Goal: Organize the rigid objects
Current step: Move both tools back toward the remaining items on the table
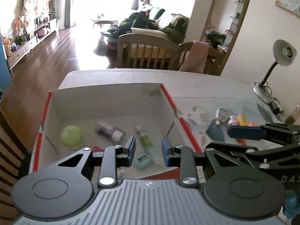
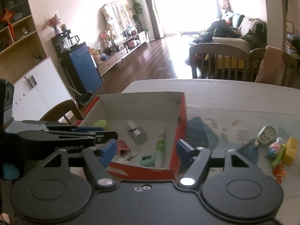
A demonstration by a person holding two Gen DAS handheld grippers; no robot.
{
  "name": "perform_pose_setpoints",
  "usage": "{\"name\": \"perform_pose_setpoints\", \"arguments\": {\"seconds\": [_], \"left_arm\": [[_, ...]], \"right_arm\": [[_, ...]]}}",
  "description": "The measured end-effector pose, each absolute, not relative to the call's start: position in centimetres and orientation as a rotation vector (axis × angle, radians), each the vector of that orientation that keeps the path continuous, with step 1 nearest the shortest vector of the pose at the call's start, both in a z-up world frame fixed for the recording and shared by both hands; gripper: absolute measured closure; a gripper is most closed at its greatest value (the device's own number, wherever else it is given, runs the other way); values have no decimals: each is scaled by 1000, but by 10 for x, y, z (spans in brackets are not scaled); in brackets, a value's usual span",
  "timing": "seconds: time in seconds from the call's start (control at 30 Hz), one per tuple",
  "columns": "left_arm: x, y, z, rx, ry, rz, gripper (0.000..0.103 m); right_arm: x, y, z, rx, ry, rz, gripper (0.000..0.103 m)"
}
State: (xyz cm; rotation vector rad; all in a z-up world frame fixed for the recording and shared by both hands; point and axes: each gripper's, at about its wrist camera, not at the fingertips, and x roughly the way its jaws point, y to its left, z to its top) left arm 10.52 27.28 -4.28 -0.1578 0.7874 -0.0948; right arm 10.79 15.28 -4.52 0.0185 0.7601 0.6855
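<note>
Both claws hover above the red-sided cardboard box [image 2: 176, 131] on the bench [image 2: 234, 97]: the left claw [image 1: 148, 151] is narrow and empty, the right claw [image 2: 145, 151] wide and empty. "GenRobot.AI" is printed on the left claw's arm in the right view. Inside the box lie a green ball [image 1: 72, 136], a bottle [image 2: 136, 133], a green tube [image 2: 160, 148] and a mint sharpener [image 2: 148, 160]. Small toys [image 2: 277, 148] sit right of the box. Only the left view shows the desk lamp [image 1: 270, 71] at the bench's far right edge.

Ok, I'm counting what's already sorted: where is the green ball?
The green ball lies inside the red-edged box, in its far left corner in both wrist views, left of the small bottle.
</note>
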Motion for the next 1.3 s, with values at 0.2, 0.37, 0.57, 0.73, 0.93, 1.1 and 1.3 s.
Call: {"name": "perform_pose_setpoints", "arguments": {"seconds": [0.2,0.37,0.57,0.73,0.93,1.1,1.3], "left_arm": [[107,244,-43,-149,793,-129,74],[111,217,-46,-135,804,-157,74],[118,181,-55,-122,828,-189,74],[127,151,-59,-122,837,-210,44],[140,116,-62,-113,837,-233,42],[158,87,-70,-106,853,-238,33],[189,56,-86,-94,891,-234,23]], "right_arm": [[101,117,-48,1,740,639,23],[98,88,-58,-23,743,596,23],[98,50,-70,-26,755,540,23],[104,18,-81,-24,773,500,24],[113,-15,-93,-25,785,466,24],[125,-40,-105,-42,795,457,24],[142,-55,-122,-77,797,446,24]]}}
